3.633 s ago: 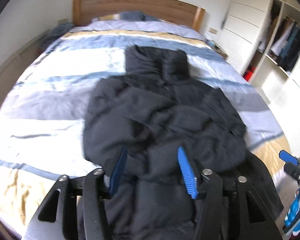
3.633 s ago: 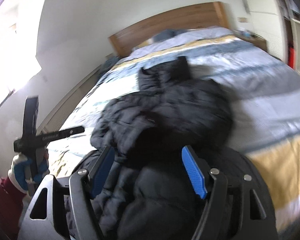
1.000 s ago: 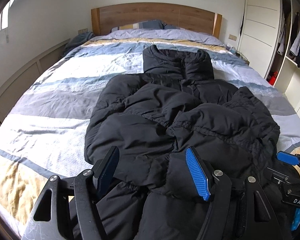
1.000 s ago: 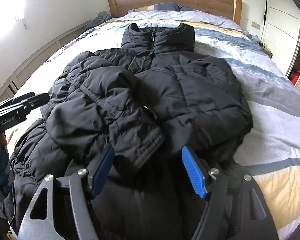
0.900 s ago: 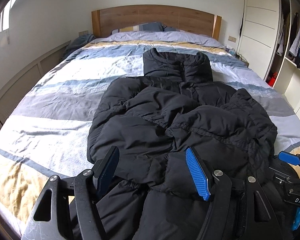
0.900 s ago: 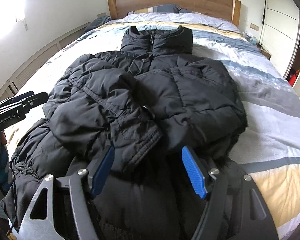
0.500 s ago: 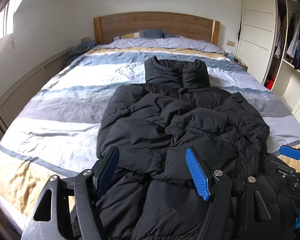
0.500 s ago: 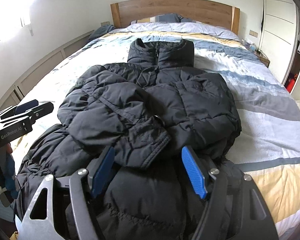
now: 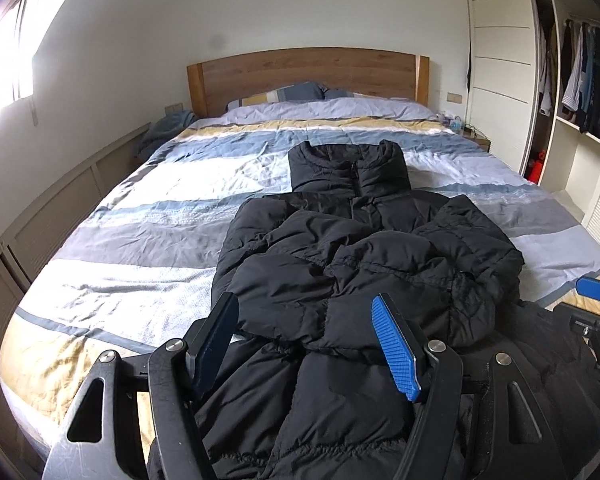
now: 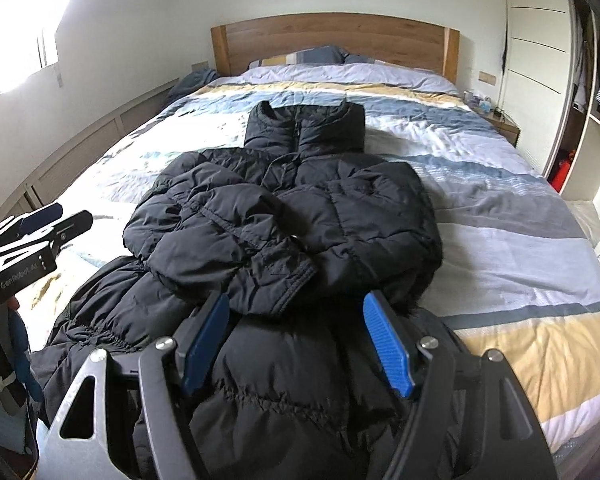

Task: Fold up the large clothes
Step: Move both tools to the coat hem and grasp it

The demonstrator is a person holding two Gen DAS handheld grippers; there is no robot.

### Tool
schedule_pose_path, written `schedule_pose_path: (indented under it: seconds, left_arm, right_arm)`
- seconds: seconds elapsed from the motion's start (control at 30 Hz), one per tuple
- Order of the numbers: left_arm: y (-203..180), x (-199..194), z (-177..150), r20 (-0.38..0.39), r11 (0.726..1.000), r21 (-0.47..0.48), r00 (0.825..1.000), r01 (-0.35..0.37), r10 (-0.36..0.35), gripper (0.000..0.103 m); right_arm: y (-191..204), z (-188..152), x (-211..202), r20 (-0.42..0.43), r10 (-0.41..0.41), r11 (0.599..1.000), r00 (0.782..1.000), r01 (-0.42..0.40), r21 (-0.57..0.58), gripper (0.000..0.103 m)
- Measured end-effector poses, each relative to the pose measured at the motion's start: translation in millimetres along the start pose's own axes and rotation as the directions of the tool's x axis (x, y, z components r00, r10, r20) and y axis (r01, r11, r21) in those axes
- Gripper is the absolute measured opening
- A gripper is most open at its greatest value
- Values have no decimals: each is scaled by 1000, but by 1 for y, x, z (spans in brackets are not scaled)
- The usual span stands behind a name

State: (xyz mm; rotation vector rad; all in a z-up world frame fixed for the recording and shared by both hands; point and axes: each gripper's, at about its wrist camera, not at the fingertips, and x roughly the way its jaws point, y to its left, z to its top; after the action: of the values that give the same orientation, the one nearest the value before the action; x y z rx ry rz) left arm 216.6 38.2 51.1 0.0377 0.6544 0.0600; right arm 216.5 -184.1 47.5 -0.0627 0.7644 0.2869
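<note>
A large black puffer jacket (image 9: 360, 248) lies face up on the striped bed (image 9: 148, 208), collar toward the headboard, both sleeves folded across the chest. It also shows in the right wrist view (image 10: 300, 216). Its hem hangs near the bed's foot, under both grippers. My left gripper (image 9: 306, 344) is open and empty above the hem's left part. My right gripper (image 10: 296, 344) is open and empty above the hem's right part. Each gripper shows at the edge of the other's view: the left gripper (image 10: 40, 224), the right gripper (image 9: 596, 292).
A wooden headboard (image 9: 308, 72) and pillows (image 9: 284, 94) are at the far end. White wardrobe doors and open shelves with hanging clothes (image 9: 580, 80) stand to the right. A low panelled wall (image 9: 60, 204) runs along the left. A nightstand (image 10: 496, 120) is by the bed.
Both grippers have pulled back and up from the jacket toward the foot of the bed. More of the bed and room shows. The jacket has not moved; both grippers stay open.
</note>
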Motion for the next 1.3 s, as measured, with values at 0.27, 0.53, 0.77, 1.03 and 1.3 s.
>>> schedule_pose_path:
  seconds: [0.27, 0.53, 0.77, 1.03, 1.3]
  left_arm:
    - [13, 3, 7, -68, 1000, 7, 997, 30, -29, 81]
    - [42, 21, 49, -79, 1000, 12, 997, 19, -18, 97]
    - [75, 78, 105, -139, 997, -45, 988, 62, -67, 99]
    - [112, 185, 178, -211, 985, -148, 971, 86, -116, 99]
    - [125, 334, 230, -230, 939, -312, 948, 143, -221, 99]
  right_arm:
    - [-12, 11, -19, 47, -19, 1000, 999, 19, 3, 69]
    - [-43, 52, -17, 100, -31, 999, 995, 28, 27, 73]
    - [-71, 109, 13, 110, -36, 999, 993, 32, 32, 73]
    - [-116, 207, 121, 66, 44, 991, 997, -52, 120, 74]
    - [-159, 273, 285, 32, 163, 936, 986, -165, 310, 74]
